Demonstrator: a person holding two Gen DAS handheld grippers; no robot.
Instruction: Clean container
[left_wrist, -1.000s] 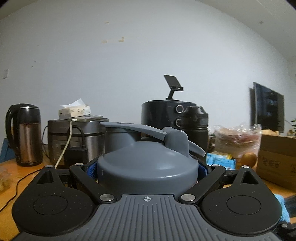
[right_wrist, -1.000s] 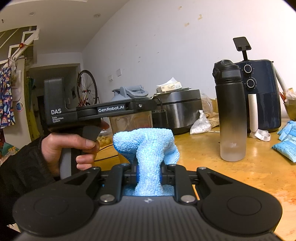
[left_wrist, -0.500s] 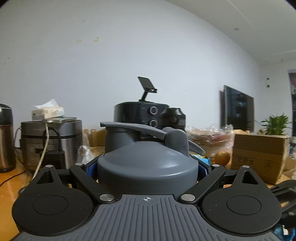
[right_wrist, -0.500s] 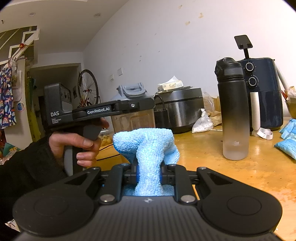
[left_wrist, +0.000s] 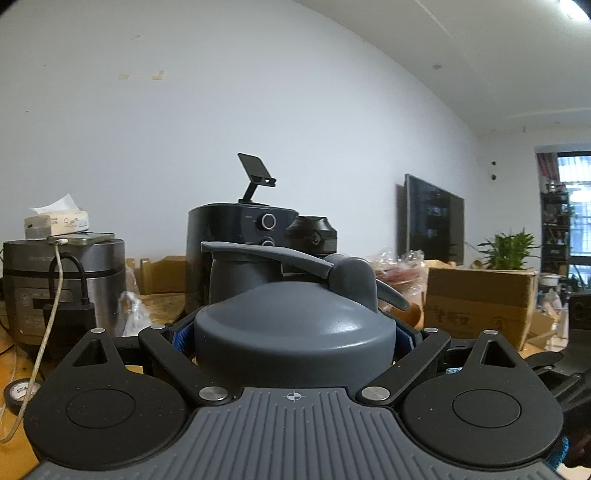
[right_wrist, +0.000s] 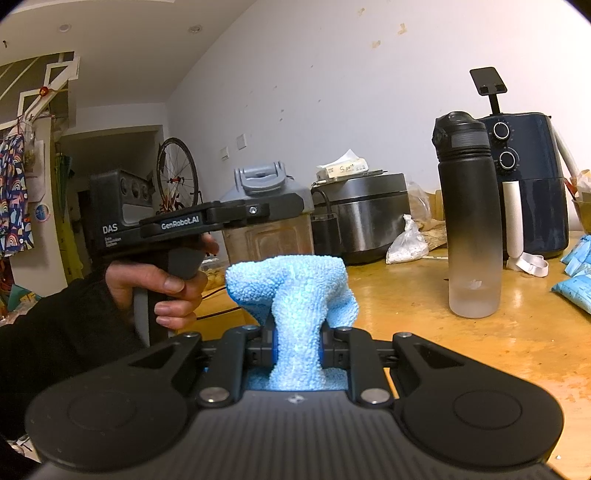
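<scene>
My left gripper (left_wrist: 293, 343) is shut on the container (left_wrist: 295, 321), whose grey lid with a flip handle fills the middle of the left wrist view. The right wrist view shows the same container (right_wrist: 264, 221) with its clear body and grey lid, upright at the left, clamped by the left gripper (right_wrist: 273, 210), which a hand (right_wrist: 166, 284) in a dark sleeve holds level. My right gripper (right_wrist: 297, 350) is shut on a bunched light-blue cloth (right_wrist: 295, 291) that sticks up between its fingers, a little in front of and to the right of the container.
On the wooden table (right_wrist: 406, 295) stand a black water bottle (right_wrist: 467, 221), a dark air fryer (right_wrist: 532, 184), a steel rice cooker (right_wrist: 362, 218), a small white bag (right_wrist: 406, 243) and blue packets (right_wrist: 576, 291). A cardboard box (left_wrist: 480, 306) sits at the right.
The left gripper has swung with the container, so its background slid to the left and the lid's handle now faces the right camera. The right gripper and cloth have stayed put.
</scene>
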